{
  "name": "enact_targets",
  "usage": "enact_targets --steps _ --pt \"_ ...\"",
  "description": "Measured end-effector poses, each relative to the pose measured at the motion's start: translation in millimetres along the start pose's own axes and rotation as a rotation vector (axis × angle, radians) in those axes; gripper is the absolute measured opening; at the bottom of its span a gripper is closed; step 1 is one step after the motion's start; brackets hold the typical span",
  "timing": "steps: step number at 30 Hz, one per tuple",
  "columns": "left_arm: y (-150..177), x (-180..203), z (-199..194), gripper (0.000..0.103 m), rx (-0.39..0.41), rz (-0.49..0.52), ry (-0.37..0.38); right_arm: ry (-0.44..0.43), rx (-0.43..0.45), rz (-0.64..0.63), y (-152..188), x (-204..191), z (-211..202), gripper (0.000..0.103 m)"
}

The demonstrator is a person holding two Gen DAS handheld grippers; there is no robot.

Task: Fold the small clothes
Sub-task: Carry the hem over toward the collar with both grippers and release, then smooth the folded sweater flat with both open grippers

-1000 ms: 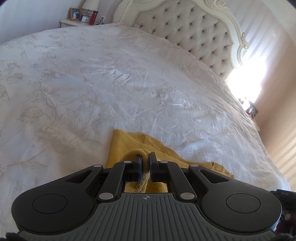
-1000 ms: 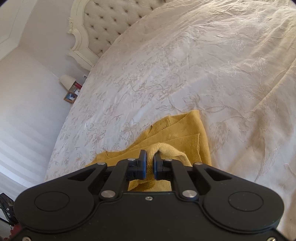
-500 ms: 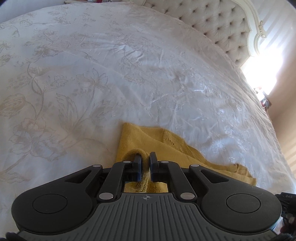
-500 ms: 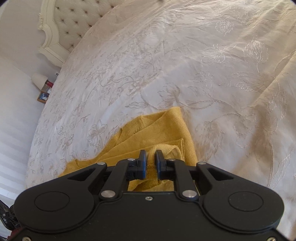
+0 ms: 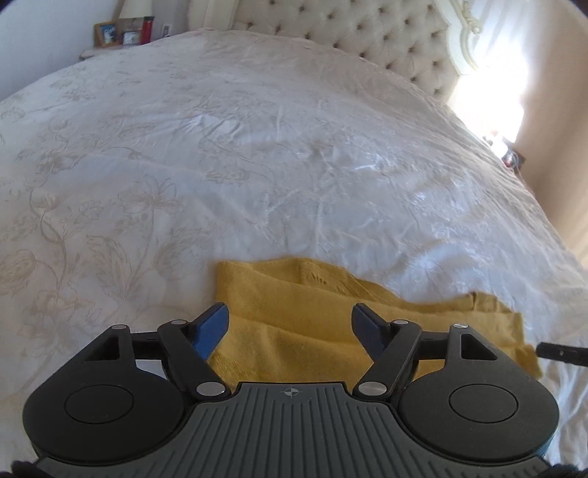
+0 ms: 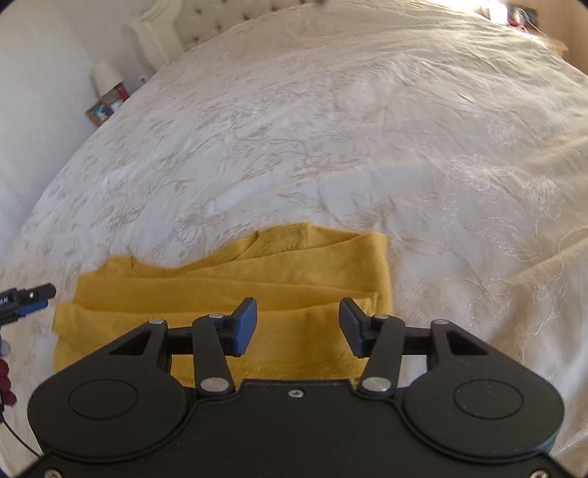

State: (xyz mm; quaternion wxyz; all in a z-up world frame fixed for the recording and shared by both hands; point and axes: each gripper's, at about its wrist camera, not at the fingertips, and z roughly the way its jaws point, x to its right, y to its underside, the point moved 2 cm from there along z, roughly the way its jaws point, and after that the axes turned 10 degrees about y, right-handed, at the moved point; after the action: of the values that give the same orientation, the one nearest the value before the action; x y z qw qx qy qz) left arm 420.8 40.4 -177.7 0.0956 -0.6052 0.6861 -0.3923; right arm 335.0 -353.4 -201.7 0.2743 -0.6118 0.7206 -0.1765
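A mustard-yellow knitted garment [image 5: 301,323] lies folded in layers on the white floral bedspread [image 5: 220,165]. My left gripper [image 5: 290,320] hovers over its left end, jaws opening, pads clear of the cloth. In the right wrist view the same garment [image 6: 257,283] stretches across the near part of the bed. My right gripper [image 6: 297,318] stands above its right part, jaws opening too, nothing pinched between them. The tip of the other gripper [image 6: 27,299] shows at the garment's left end.
A tufted cream headboard [image 5: 386,36] rises at the far end of the bed. A bedside table with a lamp and picture frames [image 5: 121,31] stands at the far left. Bright window light [image 5: 488,95] glares at the right.
Both grippers were shut on folds of the yellow garment; both have let go and spread apart. The garment now lies flat, folded over. Both wrists rolled and shifted across the bed.
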Motion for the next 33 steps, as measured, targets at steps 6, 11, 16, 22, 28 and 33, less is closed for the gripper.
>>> enact_targets --steps 6,11,16,22,28,33 --pt "47 37 -3 0.073 -0.108 0.098 0.043 -0.04 -0.057 -0.084 38 -38 -1 0.058" --pt "72 45 13 0.073 -0.191 0.121 0.045 -0.012 -0.083 -0.135 55 -53 10 0.058" --pt "68 40 38 0.073 -0.22 0.133 0.026 0.01 -0.075 -0.178 48 -57 28 0.058" --pt "33 34 68 0.073 -0.193 0.181 0.021 0.03 -0.038 -0.162 11 -50 52 0.058" --pt "-6 15 97 0.074 -0.181 0.16 -0.002 0.07 -0.042 -0.13 -26 -33 78 0.058" --pt "-23 5 108 0.074 -0.211 0.17 0.005 0.095 -0.059 -0.13 -38 -24 85 0.063"
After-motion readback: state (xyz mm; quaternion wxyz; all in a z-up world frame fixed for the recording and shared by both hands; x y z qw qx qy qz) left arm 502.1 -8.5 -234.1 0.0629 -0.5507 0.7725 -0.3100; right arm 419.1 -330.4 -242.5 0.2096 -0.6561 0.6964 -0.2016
